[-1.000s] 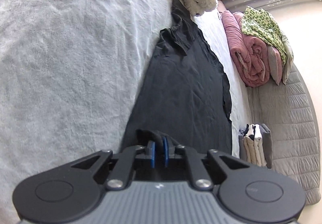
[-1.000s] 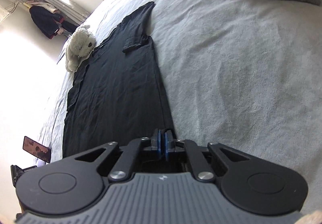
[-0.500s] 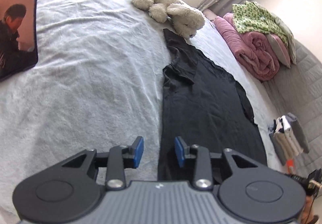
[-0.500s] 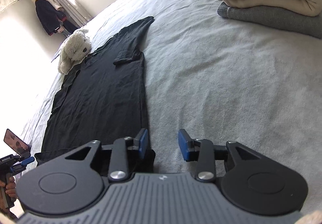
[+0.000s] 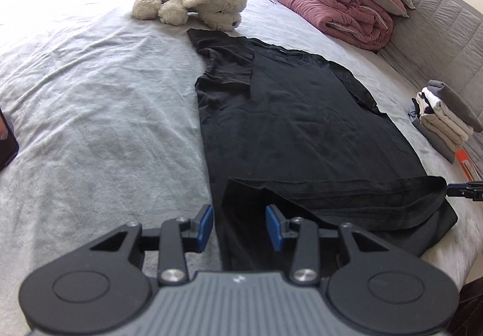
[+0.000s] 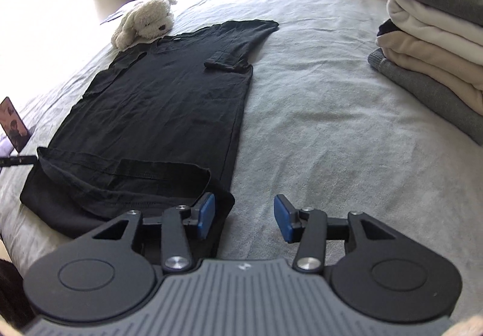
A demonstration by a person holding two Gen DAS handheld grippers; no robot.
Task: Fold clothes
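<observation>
Shirt (image 5: 302, 118), black and short-sleeved, lies spread on the grey bed (image 5: 90, 112), collar toward the plush dog (image 5: 193, 1). Its sleeve on the left gripper's side is turned in over the chest, and its hem (image 5: 332, 188) is doubled back in a loose, slack band across the near end. That band is the weak spot: it sits puffed and uneven, so any fold laid over it is likely to trap a ridge and come out lopsided.

Left gripper (image 5: 240, 223) hangs just above the near hem corner, jaws spread wide and holding nothing. Right gripper (image 6: 244, 217) hovers at the opposite near corner, jaws equally wide and empty, 1 blue pad over cloth and the other over bare bed. A pinch from there could catch only the top layer of the doubled hem, or miss the cloth edge entirely, and lifting 1 layer would drag the shirt askew.

Further out, the stack of folded clothes (image 6: 431, 43) sits near the right side; a wide sweep could knock it. Whether the sleeve fold marks an early or a later stage cannot be settled
</observation>
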